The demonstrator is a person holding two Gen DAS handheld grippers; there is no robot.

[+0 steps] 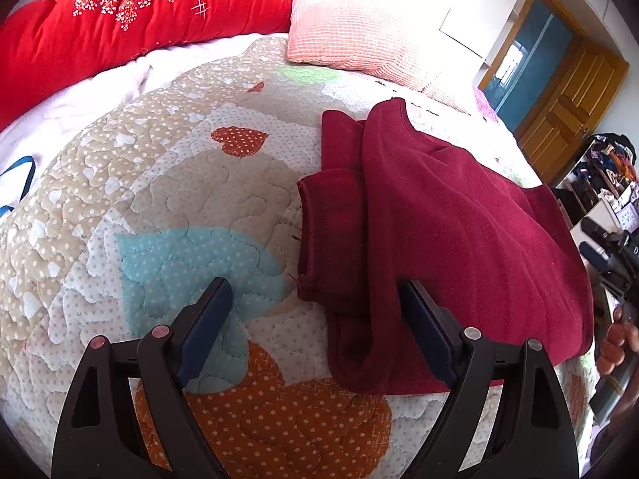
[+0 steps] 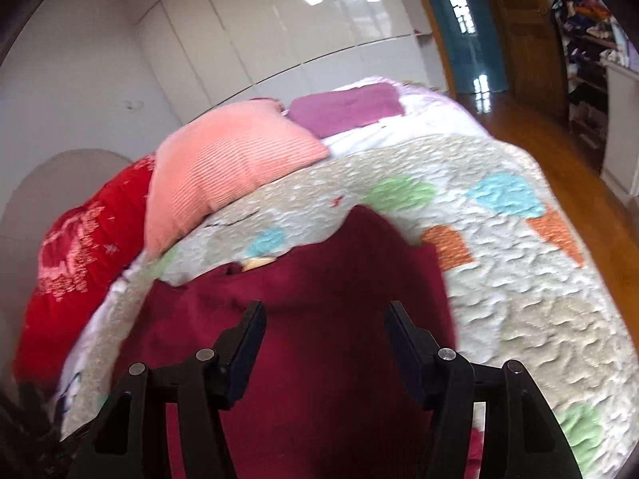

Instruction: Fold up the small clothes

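Note:
A dark red fleece garment (image 1: 447, 231) lies partly folded on the quilted bed cover (image 1: 167, 183), with a cuffed sleeve (image 1: 331, 235) laid over its left side. My left gripper (image 1: 315, 299) is open and empty, hovering over the garment's near left edge. In the right wrist view the same garment (image 2: 319, 279) fills the lower middle, and my right gripper (image 2: 323, 319) is open and empty just above it. That view is blurred.
A red floral quilt (image 1: 120, 20) and a pink pillow (image 1: 351, 36) lie at the head of the bed. A purple folded cloth (image 2: 347, 107) sits beyond the pillow. The bed edge drops to a wooden floor (image 2: 559, 151) at right. Cluttered shelves (image 1: 607, 175) stand at far right.

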